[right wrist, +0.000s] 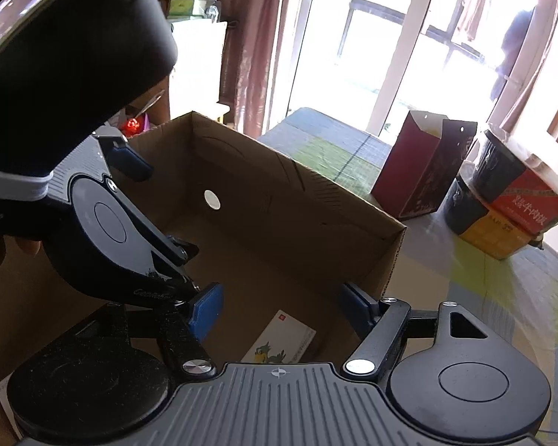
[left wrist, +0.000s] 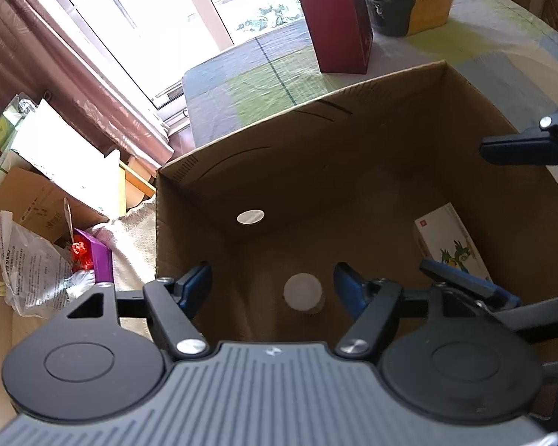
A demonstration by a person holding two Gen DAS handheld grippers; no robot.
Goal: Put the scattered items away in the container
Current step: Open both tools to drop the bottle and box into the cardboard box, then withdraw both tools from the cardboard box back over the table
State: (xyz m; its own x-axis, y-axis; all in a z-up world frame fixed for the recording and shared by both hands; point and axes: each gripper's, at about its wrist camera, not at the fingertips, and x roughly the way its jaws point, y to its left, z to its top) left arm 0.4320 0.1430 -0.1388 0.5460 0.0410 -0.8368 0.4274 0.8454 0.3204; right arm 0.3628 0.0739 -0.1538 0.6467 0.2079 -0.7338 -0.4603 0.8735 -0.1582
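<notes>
An open cardboard box (left wrist: 279, 171) stands on the table, seen also in the right wrist view (right wrist: 286, 208). On its floor lie a white carton printed with a green creature (left wrist: 452, 245) (right wrist: 279, 342) and a small white round-topped item (left wrist: 303, 291). My left gripper (left wrist: 271, 288) hangs open over the box with the white round item showing below, between its fingers, apart from them. My right gripper (right wrist: 281, 308) is open above the white carton and holds nothing. Its blue fingers (left wrist: 517, 146) reach in from the right in the left wrist view.
A dark red paper bag (left wrist: 334, 26) (right wrist: 420, 171) and stacked instant-food bowls (left wrist: 409, 3) (right wrist: 509, 208) stand on the checked tablecloth (right wrist: 483, 290) behind the box. Bags and cartons (left wrist: 37, 223) pile up left of the table. One box wall has a round hole (left wrist: 250, 217).
</notes>
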